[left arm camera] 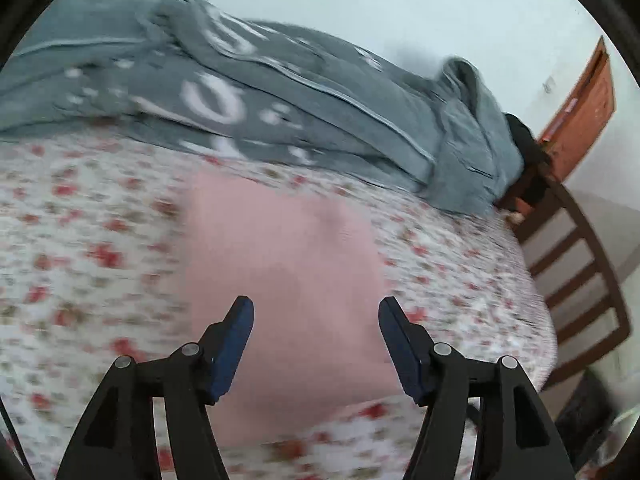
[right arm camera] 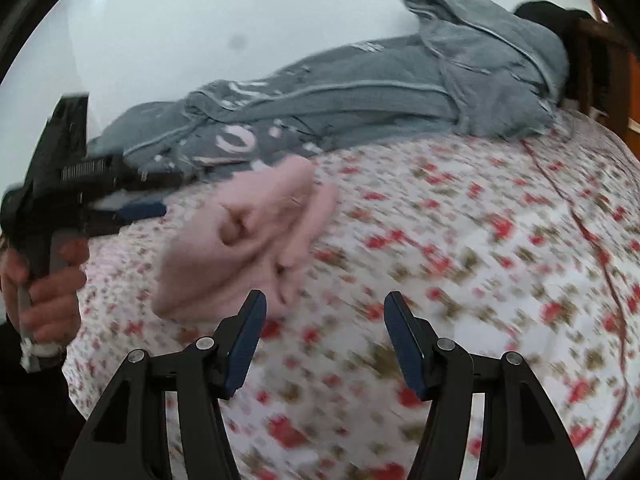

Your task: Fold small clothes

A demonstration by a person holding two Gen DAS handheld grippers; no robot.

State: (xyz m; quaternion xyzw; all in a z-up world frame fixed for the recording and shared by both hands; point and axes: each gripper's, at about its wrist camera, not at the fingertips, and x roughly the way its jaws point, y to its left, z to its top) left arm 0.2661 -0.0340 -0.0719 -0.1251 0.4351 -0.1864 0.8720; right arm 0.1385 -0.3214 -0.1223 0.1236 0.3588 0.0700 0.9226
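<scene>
While both your left tool [left arm camera: 316,312] and right tool [right arm camera: 325,308] gape empty, the pink garment [right arm camera: 248,236] (already bunched) could unravel if snagged.

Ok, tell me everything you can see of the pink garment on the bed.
The pink garment is a small, soft, knit-looking piece in plain pale pink. It lies bunched and partly folded on the floral bedsheet, with rumpled layers in the right wrist view and a smoother face in the left. Both grippers are open; neither visibly grips it. Blur hides finer detail.
</scene>
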